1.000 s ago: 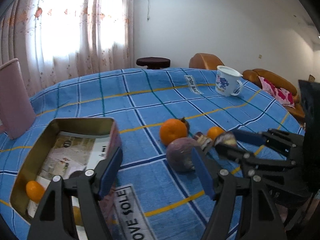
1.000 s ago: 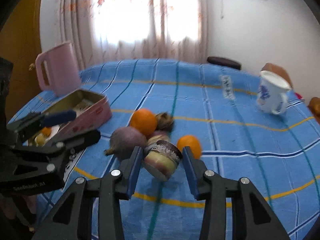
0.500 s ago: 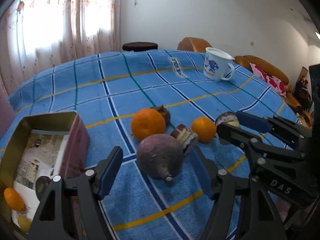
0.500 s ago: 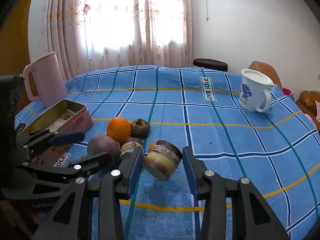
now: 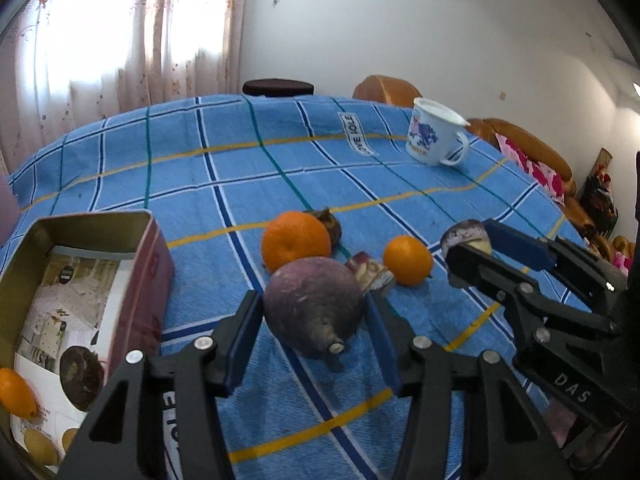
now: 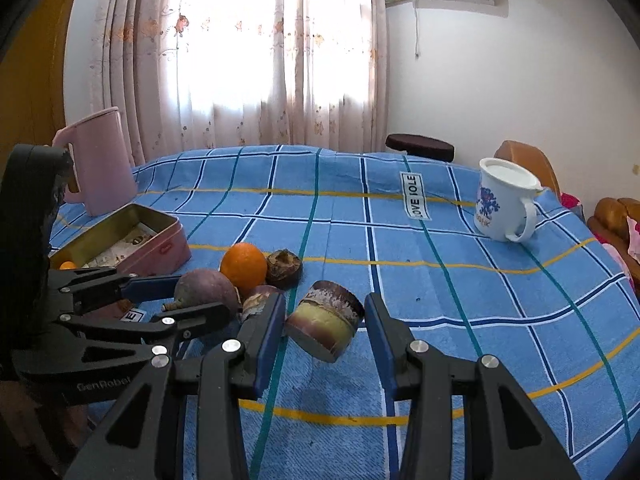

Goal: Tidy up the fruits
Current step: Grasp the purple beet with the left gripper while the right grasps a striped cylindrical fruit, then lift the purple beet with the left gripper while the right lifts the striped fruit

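A round purple fruit [image 5: 316, 300] lies on the blue checked cloth between my left gripper's [image 5: 312, 305] blue pads. The jaws are closing and the pads meet its two sides. In the right wrist view the same left gripper [image 6: 202, 296] flanks that fruit [image 6: 206, 288]. My right gripper [image 6: 325, 318] is shut on a short cut stalk piece [image 6: 326, 326] with dark skin and a yellow face, held just above the cloth. Behind lie a big orange [image 5: 296, 246], a small orange [image 5: 407, 260], a brown dried fruit [image 5: 332, 227] and another cut piece [image 5: 370, 274].
An open pink tin [image 5: 154, 264] stands at the left with a small orange fruit [image 5: 14, 394] and a dark round thing [image 5: 80, 372] inside. A white mug [image 6: 504, 206] stands far right, a pink jug [image 6: 100, 164] far left. A sofa lies beyond the table's right edge.
My left gripper swung right from the tin, came down around the purple fruit, and its jaws narrowed onto it. The right gripper kept its hold on the cut piece.
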Tool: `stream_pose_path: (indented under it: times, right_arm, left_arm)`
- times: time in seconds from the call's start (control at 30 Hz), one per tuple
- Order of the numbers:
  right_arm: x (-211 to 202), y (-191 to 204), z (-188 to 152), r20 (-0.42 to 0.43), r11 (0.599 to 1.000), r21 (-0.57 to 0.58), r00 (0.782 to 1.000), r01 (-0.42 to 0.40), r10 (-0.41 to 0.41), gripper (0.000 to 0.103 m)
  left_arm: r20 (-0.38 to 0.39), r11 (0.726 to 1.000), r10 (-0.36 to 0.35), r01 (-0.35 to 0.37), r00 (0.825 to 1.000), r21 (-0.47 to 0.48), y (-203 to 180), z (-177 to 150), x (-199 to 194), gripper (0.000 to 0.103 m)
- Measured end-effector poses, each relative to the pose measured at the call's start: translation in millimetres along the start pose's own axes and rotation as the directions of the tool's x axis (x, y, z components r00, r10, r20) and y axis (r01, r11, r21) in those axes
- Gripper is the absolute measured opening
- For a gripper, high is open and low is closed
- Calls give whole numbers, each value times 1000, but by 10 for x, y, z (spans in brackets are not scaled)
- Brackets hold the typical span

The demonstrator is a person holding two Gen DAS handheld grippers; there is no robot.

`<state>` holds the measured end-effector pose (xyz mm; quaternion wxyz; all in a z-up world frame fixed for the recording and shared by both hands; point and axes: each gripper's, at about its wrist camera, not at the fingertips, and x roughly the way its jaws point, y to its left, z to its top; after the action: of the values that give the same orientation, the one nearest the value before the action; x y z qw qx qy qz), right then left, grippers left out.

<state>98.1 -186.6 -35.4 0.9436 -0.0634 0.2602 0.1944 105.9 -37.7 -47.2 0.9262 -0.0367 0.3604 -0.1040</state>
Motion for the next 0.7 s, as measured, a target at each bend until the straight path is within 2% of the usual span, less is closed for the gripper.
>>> stream_pose_path:
  times: [0.33, 0.7]
  right_arm:
    - [-118, 40, -5, 61, 1000, -22, 998, 6, -4, 43]
    - [-234, 52, -20, 118, 1000, -27, 993, -2, 5, 43]
  left_arm:
    - [94, 999, 37, -39, 995, 23, -38, 0, -167, 54]
    - [199, 997, 74, -80, 977, 21, -42, -32, -363, 54]
